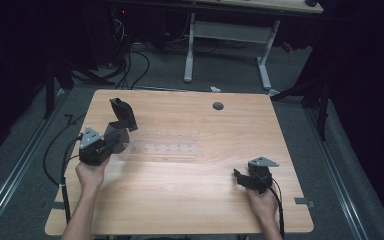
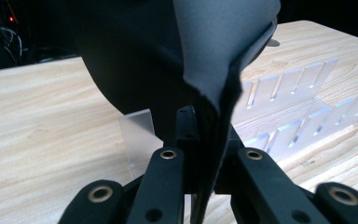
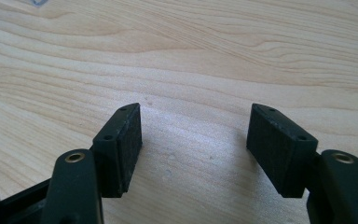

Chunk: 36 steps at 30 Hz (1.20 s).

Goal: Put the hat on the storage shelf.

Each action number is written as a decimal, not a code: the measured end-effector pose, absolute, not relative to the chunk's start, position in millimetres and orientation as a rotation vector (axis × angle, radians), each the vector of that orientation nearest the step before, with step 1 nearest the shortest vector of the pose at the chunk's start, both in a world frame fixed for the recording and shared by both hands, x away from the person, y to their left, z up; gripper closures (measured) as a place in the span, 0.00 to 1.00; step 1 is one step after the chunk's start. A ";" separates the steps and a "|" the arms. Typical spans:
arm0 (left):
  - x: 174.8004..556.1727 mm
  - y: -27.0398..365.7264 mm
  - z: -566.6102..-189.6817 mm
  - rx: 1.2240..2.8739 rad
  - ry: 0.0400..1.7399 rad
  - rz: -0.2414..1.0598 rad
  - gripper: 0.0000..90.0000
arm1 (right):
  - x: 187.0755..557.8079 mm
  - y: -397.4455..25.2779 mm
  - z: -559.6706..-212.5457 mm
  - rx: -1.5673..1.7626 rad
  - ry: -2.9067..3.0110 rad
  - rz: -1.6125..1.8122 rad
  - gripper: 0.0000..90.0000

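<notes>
A dark grey, stiff folded sheet (image 1: pixel 122 114) stands up from my left gripper (image 1: pixel 114 134), which is shut on its lower edge at the table's left. In the left gripper view the sheet (image 2: pixel 205 60) rises from between the closed jaws of the left gripper (image 2: pixel 200 140) and blocks much of the scene. A clear slotted rack (image 1: pixel 167 142) lies flat on the table just right of that gripper; its slots (image 2: pixel 298 93) lie beyond the sheet, and a frosted end panel (image 2: pixel 137 135) is behind the jaws. My right gripper (image 1: pixel 239 177) rests low at the front right, open, with bare wood between its pads (image 3: pixel 196 135).
The wooden table (image 1: pixel 180 200) has a round cable hole (image 1: pixel 218 106) near its far edge. Behind it stand a white-legged desk (image 1: pixel 190 50) and loose cables (image 1: pixel 130 65) on the grey floor. Dark curtains close off both sides.
</notes>
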<state>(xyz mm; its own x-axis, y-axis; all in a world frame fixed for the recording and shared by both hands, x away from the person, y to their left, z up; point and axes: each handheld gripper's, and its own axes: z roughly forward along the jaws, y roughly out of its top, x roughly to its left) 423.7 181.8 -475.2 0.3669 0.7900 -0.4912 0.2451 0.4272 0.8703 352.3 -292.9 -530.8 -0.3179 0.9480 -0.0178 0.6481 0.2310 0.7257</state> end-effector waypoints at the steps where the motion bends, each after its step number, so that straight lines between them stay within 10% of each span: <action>1: 423.9 182.5 -476.3 1.124 1.195 0.462 0.94 | 352.3 -292.9 -530.8 1.463 2.049 0.866 0.40; 9: 422.1 187.0 -480.0 1.113 1.241 0.446 0.90 | 352.3 -292.9 -530.9 1.461 2.049 0.865 0.40; 22: 410.9 197.7 -482.0 1.095 1.341 0.417 0.52 | 352.3 -292.9 -530.9 1.462 2.049 0.865 0.40; 36: 382.0 190.9 -493.0 1.143 1.343 0.418 0.48 | 352.3 -292.9 -530.9 1.462 2.049 0.865 0.40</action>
<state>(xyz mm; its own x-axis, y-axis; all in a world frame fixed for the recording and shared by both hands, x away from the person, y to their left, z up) 382.0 190.9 -493.0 0.2535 0.8032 -0.5390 0.3553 0.4409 0.8242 352.3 -292.9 -530.9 -0.3182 0.9479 -0.0184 0.6478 0.2315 0.7258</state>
